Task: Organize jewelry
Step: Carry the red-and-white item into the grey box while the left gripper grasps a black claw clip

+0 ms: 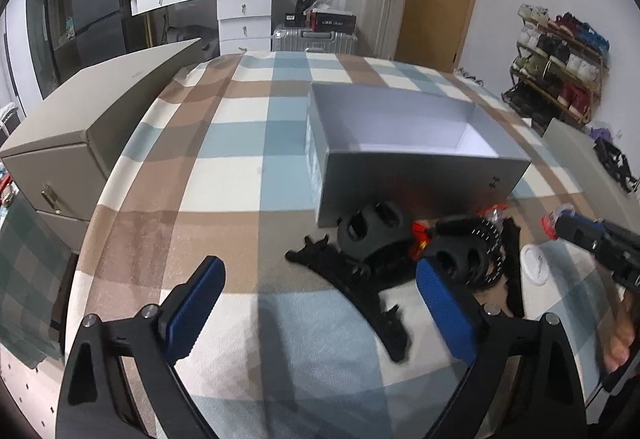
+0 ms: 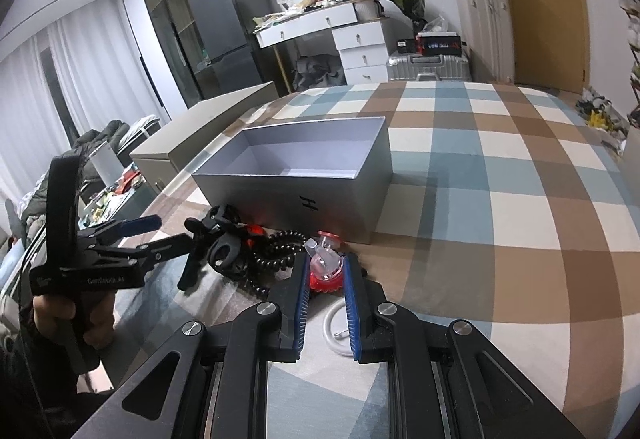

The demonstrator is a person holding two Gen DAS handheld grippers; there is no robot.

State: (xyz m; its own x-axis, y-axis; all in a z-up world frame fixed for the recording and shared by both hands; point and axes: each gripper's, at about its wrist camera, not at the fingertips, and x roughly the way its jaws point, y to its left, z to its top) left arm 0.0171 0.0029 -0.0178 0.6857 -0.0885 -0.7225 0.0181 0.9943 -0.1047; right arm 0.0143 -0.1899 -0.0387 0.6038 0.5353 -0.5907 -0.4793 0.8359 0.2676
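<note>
- Both grippers sit low over the checked blanket, and I take them first: my right gripper has its blue pads clenched on a small red-and-clear piece, one pad pressing on either side of it, the piece lifted a little above the cloth.
- Left gripper has its jaws spread wide with nothing between the pads; from the right wrist view I see it held in a hand at the left, its fingertips reaching toward the pile of black items.
- Largest thing on the bed is the grey open box, lid off, its pale inside bare as far as I can see; it stands just behind the jewelry.
- Beside the bed, to the left, stands a beige chest with a brass handle on its front.
- Next in size, the black hair claw lies against the front wall of the box, with a long black toothed clip spread across the blanket just in front of it.
- Black beaded bracelet curls between the claw and the piece I hold.
- Smallest, a white ring-shaped item lies flat on the blanket under my right jaws.
</note>
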